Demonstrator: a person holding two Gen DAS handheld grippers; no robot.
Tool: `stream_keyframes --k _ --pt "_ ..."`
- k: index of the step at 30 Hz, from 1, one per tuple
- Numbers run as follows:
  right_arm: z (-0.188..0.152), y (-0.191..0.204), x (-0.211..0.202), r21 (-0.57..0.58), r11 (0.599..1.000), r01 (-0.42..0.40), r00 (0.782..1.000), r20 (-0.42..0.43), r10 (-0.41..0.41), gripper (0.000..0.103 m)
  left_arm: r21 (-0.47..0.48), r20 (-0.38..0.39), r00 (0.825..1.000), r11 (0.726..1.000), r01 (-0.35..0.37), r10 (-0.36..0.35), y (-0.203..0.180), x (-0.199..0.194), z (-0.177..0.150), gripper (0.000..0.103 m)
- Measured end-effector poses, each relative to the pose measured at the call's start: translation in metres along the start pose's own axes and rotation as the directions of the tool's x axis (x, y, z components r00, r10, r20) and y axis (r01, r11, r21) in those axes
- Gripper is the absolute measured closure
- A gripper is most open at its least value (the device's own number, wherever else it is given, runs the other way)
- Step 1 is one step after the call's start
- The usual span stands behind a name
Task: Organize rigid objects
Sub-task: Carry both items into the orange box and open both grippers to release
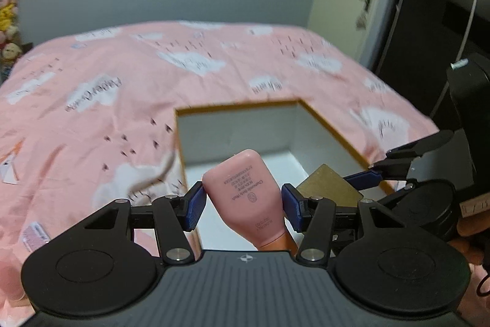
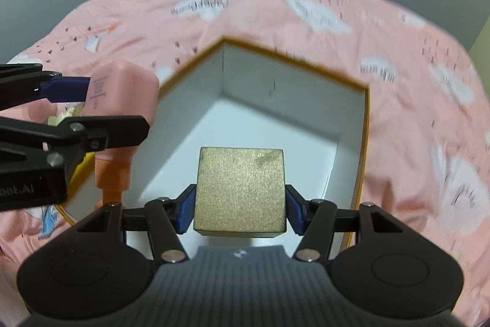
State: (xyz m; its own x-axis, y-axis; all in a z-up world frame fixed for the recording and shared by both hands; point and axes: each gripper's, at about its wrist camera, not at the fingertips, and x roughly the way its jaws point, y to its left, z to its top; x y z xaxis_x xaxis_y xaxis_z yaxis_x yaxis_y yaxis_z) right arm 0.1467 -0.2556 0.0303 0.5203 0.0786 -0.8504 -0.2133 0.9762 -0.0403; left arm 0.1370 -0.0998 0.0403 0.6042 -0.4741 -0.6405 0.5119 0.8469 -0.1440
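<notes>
Both grippers are loaded and poised over the open white box (image 2: 352,118), which sits on the pink cloud-print bedcover (image 1: 122,75); nothing lies on the part of the box floor that shows, so the sorting looks to be at its start or between placements. The left gripper (image 1: 243,201) clamps a pink body-wash tube (image 1: 245,192) between its blue pads, crimped end away from the gripper and orange cap back toward its body; the tube hangs just over the near-left rim of the box. The right gripper (image 2: 240,206) holds a gold cube-like box (image 2: 240,189), pads pressed on its two sides, directly above the box floor; both items have yet to be set down and let go.

The near part of the box interior is hidden behind the gripper bodies; a small pink-and-white item (image 1: 35,235) to the left of the left gripper is blurred and cannot be identified; the bedcover is smeared by motion; the holding hands are barely visible.
</notes>
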Motion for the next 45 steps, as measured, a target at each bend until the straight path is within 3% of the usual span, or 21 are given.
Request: stream_keyframes --k 4,14,22,37,45 --pt "-0.008 -0.006 0.017 0.030 0.999 -0.029 0.998 -0.061 0.031 0.044 0.042 -0.073 0.997 0.999 0.010 -0.007 -0.007 0.017 -0.002 0.042" --pt "-0.015 0.000 0.045 -0.024 0.997 -0.069 0.990 -0.125 0.066 0.044 0.142 -0.220 0.975 0.990 0.011 0.020 -0.011 0.052 -0.006 0.043" --pt "-0.014 -0.003 0.050 -0.038 0.996 -0.083 0.986 -0.148 0.077 0.044 0.223 -0.284 0.956 0.975 -0.002 0.067 -0.023 0.068 -0.007 0.054" --pt "-0.009 0.003 0.056 -0.061 0.995 -0.074 0.983 -0.173 0.063 0.044 0.272 -0.263 0.955 0.960 -0.062 0.136 -0.027 0.070 -0.010 0.052" --pt "-0.006 0.006 0.060 -0.055 0.996 -0.070 0.981 -0.186 0.059 0.044 0.150 -0.207 0.976 0.988 -0.034 0.065 -0.012 0.050 -0.004 0.048"
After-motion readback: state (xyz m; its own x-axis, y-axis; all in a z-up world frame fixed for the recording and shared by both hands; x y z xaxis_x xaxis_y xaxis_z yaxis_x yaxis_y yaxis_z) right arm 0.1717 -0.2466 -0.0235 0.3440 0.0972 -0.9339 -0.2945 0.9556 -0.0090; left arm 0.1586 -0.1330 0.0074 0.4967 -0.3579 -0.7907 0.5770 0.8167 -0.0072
